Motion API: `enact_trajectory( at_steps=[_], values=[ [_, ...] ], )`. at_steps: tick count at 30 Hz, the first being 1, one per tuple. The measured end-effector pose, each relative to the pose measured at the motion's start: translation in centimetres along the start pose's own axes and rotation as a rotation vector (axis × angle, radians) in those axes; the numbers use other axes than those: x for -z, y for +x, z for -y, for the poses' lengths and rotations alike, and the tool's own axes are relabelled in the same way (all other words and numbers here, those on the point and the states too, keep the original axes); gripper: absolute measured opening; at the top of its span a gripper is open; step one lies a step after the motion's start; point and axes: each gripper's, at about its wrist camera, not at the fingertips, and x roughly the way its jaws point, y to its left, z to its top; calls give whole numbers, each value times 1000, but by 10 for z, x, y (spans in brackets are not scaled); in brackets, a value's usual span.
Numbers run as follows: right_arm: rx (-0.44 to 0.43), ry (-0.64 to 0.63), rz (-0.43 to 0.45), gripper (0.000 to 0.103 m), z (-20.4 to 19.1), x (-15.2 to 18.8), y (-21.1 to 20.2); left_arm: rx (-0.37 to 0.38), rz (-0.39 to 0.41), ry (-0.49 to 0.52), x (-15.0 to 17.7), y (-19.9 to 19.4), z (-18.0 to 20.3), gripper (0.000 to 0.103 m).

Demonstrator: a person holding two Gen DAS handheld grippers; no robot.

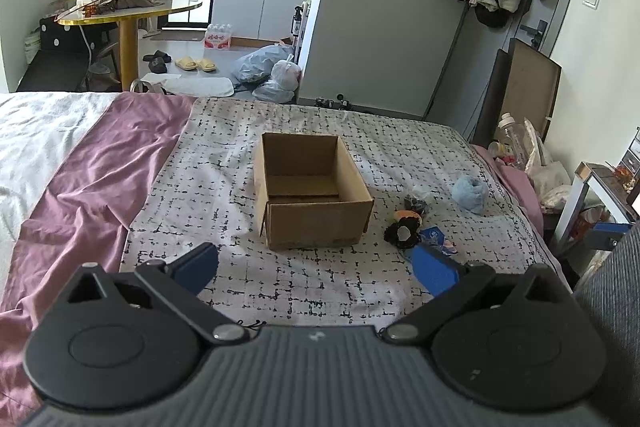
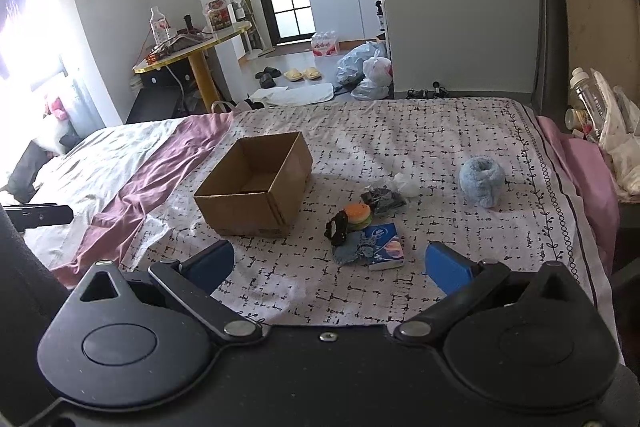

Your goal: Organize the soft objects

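A: Status on the grippers?

B: left gripper (image 1: pixel 316 269) has its blue fingers (image 1: pixel 198 265) spread wide, nothing between them. It hovers over the patterned bedspread (image 1: pixel 312 291), pointed at the cardboard box (image 1: pixel 312 205). right gripper (image 2: pixel 330 265) is the same: jaws wide apart, holding nothing, low over the bedspread.

A: Box?

B: Open top, upright on the bedspread, mid-bed. Nothing visible inside from either view. In the right wrist view it sits left of the item cluster.

A: Where are the soft items?

B: All on the bedspread, right of the box. Fluffy light-blue plush (image 2: pixel 482 185) lies on its own, well apart from the rest, toward the bed's right edge. Nearer the box is a tight cluster: burger-shaped squishy (image 2: pixel 359 215), a black fuzzy piece (image 2: pixel 337 229) touching it, a dark crumpled bundle (image 2: pixel 383 201) just behind, and a white crumpled bit (image 2: pixel 406 184) beside that.

A: Anything else in the cluster?

B: Blue tissue pack (image 2: pixel 384 247) lying flat at the front, with a grey-blue fabric scrap (image 2: pixel 347 253) partly against it. The pack is the closest item to the right gripper, between its fingers in line of sight but not touched.

A: Around the bed?

B: Mauve sheet (image 1: pixel 92 167) bunched left of the bedspread. Round gold-rimmed table (image 1: pixel 132 11) beyond on the floor.
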Motion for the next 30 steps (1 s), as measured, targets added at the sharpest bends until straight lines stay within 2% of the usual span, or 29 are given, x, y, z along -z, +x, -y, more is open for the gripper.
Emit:
enact_trajectory(
  at_steps=[10, 30],
  values=[
    [5, -6, 4, 103, -1, -2, 0, 36, 16, 15, -2, -3, -2, 103],
    [-5, -25, 29, 103, -3, -6, -4, 19, 33, 38, -4, -7, 0, 103]
  ],
)
